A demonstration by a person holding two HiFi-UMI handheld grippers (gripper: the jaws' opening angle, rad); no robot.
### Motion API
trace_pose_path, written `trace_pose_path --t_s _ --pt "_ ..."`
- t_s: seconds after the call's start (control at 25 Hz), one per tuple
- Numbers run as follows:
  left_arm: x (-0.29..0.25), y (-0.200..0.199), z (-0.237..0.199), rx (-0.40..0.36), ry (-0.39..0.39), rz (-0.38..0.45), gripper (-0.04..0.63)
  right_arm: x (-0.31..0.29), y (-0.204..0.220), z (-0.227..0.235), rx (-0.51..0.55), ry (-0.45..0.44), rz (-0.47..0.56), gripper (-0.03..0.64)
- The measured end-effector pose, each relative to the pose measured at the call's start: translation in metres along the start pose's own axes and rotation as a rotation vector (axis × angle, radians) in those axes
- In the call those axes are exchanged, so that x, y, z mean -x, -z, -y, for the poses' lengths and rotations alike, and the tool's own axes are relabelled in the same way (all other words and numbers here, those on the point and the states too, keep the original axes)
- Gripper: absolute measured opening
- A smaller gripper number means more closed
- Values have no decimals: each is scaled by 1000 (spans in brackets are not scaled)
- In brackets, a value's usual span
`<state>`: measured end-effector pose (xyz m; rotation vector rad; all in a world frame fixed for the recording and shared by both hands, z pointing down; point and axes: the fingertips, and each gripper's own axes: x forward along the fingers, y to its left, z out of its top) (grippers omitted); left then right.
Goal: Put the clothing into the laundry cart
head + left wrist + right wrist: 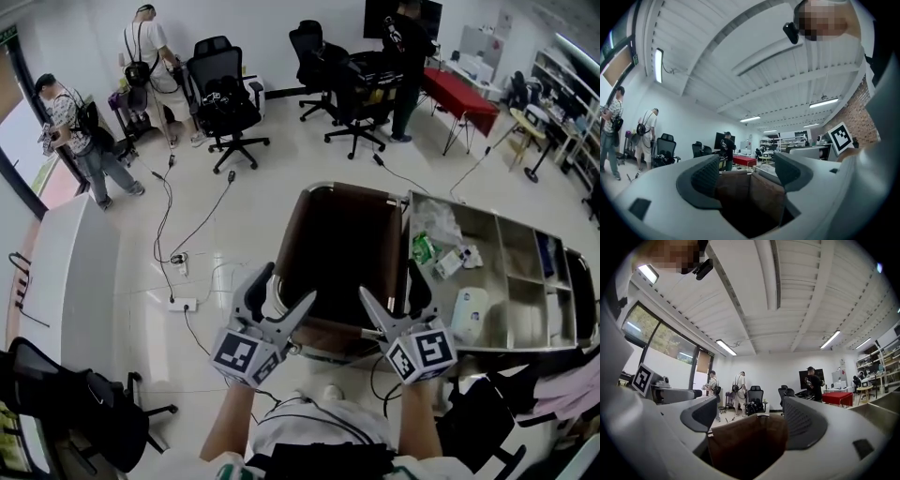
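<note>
The laundry cart (pixel 342 248), a metal frame with a brown fabric liner, stands just in front of me; I see no clothing inside it. My left gripper (pixel 286 289) hovers over the cart's near left corner, jaws open and empty. Over the near right corner, my right gripper (pixel 389 284) is also open and holds nothing. In the left gripper view the brown liner (pixel 750 197) fills the gap between the spread jaws of the left gripper (pixel 747 171). The right gripper view shows the liner's rim (pixel 750 427) below the right gripper (pixel 752 414). Pink and dark fabric (pixel 562 389) lies at the lower right.
A metal compartment trolley (pixel 520 248) with bottles and bags stands against the cart's right side. A black chair (pixel 84 403) is at my lower left, with a white counter (pixel 66 272) beyond it. Cables and a power strip (pixel 183 304) lie on the floor. Office chairs and people are farther back.
</note>
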<state>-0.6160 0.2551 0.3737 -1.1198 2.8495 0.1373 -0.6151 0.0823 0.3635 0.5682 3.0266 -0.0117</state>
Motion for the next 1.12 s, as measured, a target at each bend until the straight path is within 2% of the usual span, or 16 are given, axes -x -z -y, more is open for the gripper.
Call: trace_pose_path --t_s 0.56,0.88,1.12 --pt "-9 4 -6 -26 43 -15 348 -4 2 5 53 58 -9 448" --pt "-9 7 -9 -25 47 -19 348 -8 3 0 54 51 -7 442" --pt "-7 4 -14 -26 47 -10 348 -15 0 -17 87 8 -9 442"
